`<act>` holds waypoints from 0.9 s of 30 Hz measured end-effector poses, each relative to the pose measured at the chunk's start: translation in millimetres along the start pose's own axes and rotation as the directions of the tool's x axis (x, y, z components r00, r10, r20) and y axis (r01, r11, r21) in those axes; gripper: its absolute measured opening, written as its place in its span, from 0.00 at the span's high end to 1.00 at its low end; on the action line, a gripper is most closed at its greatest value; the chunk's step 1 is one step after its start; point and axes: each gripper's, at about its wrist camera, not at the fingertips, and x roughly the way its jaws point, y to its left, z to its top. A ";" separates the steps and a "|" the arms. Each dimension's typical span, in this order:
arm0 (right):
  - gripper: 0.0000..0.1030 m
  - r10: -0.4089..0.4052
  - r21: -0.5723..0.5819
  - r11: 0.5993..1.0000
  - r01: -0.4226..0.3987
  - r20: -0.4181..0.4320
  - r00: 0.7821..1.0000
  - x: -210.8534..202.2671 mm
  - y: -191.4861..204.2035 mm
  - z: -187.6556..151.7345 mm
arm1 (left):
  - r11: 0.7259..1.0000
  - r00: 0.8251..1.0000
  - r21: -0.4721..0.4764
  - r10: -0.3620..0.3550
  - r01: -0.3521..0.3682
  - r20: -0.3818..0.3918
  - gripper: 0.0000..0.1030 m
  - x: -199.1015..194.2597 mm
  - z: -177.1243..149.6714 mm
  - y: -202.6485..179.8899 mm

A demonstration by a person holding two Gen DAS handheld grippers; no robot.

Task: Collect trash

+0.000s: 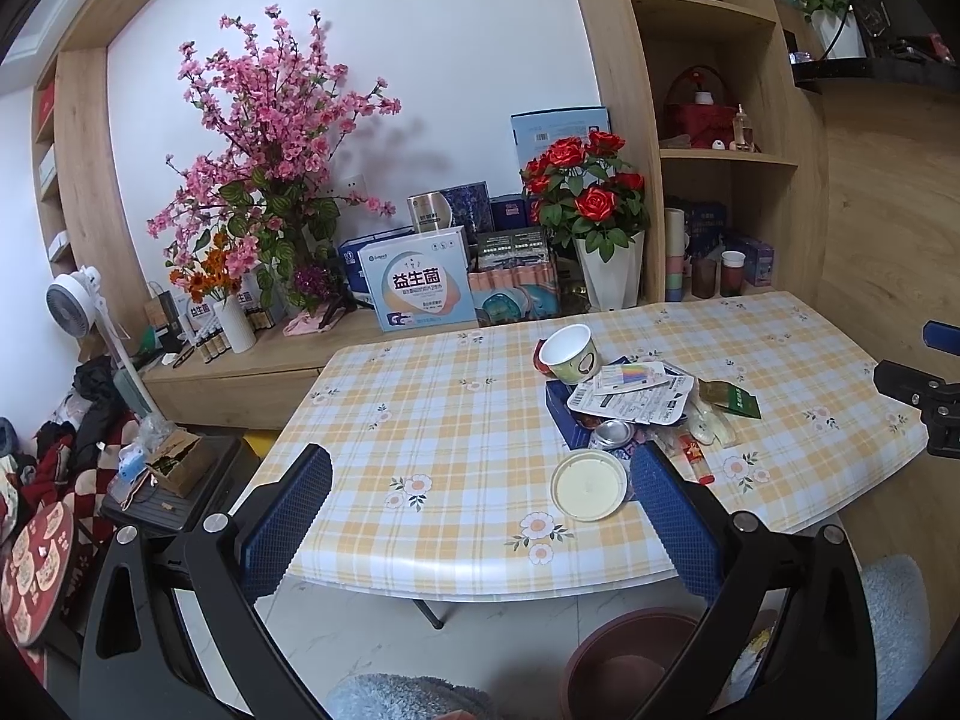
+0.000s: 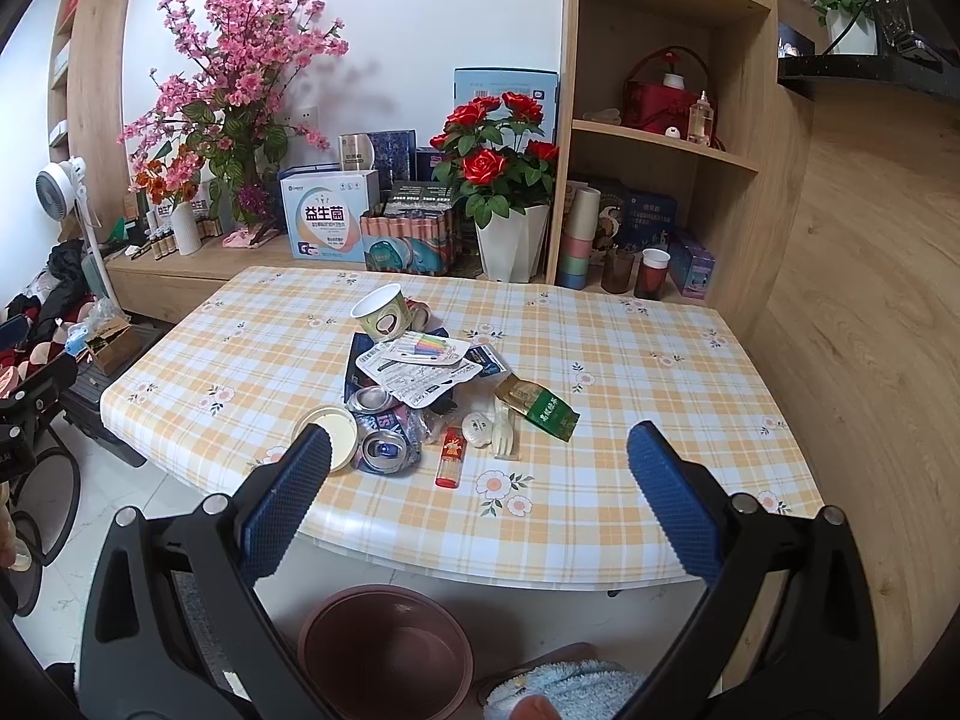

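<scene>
Plainly, both grippers hang over the near edge of the table [image 2: 600, 516], jaws wide apart and holding nothing. Between the fingers of the right gripper [image 2: 480, 468] lies the near end of the trash pile: a red lighter [image 2: 450, 457], a crushed can [image 2: 387, 450] just left of it, and a white plastic fork [image 2: 503, 429] beside a small round white lid [image 2: 477, 422]. Its left finger overlaps a round cream lid [image 2: 329, 427] in the view. A green tea packet [image 2: 543, 408] lies a little farther back and to the right.

From the left gripper [image 1: 480, 492], the same cream lid [image 1: 590, 485] sits just inside its right finger, with the pile beyond that finger.

Farther back, flat blister packaging [image 2: 420, 369] is stacked on a dark blue box [image 2: 355, 369], and a paper cup [image 2: 381, 313] lies tipped behind them.

Left and right of the pile the checked tablecloth is bare out to the rounded table edges. Below the near edge, on the floor, stands a brown basin [image 2: 384, 654]. Along the far edge, a white pot of red roses [image 2: 498, 180] and boxes crowd the wooden counter [image 2: 180, 267].
</scene>
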 end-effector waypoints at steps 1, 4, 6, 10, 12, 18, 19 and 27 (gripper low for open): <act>0.06 0.000 -0.001 1.000 0.000 -0.001 1.000 0.4 0.5 0.1 | 1.000 1.000 -0.001 -0.001 0.001 0.000 0.05 0.1 -2.6 2.1; 0.06 -0.005 -0.005 1.000 0.005 -0.002 1.000 -0.4 1.7 -0.1 | 1.000 1.000 0.000 0.011 -0.011 -0.005 0.05 2.9 -1.5 0.0; 0.06 -0.006 -0.006 1.000 0.006 -0.003 1.000 0.1 1.5 -0.3 | 1.000 1.000 -0.001 0.012 -0.012 -0.005 0.05 2.9 -4.4 2.3; 0.06 -0.011 -0.010 1.000 0.011 -0.005 1.000 0.3 2.7 0.0 | 1.000 1.000 0.000 0.012 -0.012 -0.007 0.05 3.9 -1.7 0.8; 0.06 -0.012 -0.011 1.000 0.012 -0.006 1.000 0.6 2.8 -0.2 | 1.000 1.000 0.001 0.010 -0.010 -0.008 0.05 3.9 -0.8 0.4; 0.06 -0.012 -0.011 1.000 0.012 -0.005 1.000 1.0 2.7 -0.6 | 1.000 1.000 0.001 0.012 -0.012 -0.009 0.05 3.8 -0.5 0.0; 0.06 -0.012 -0.011 1.000 0.012 -0.005 1.000 0.7 2.8 -0.3 | 1.000 1.000 0.000 0.013 -0.013 -0.009 0.05 3.8 -1.8 1.2; 0.06 -0.012 -0.011 1.000 0.012 -0.006 1.000 0.9 2.8 -0.2 | 1.000 1.000 0.000 0.011 -0.011 -0.011 0.05 3.5 -0.6 2.1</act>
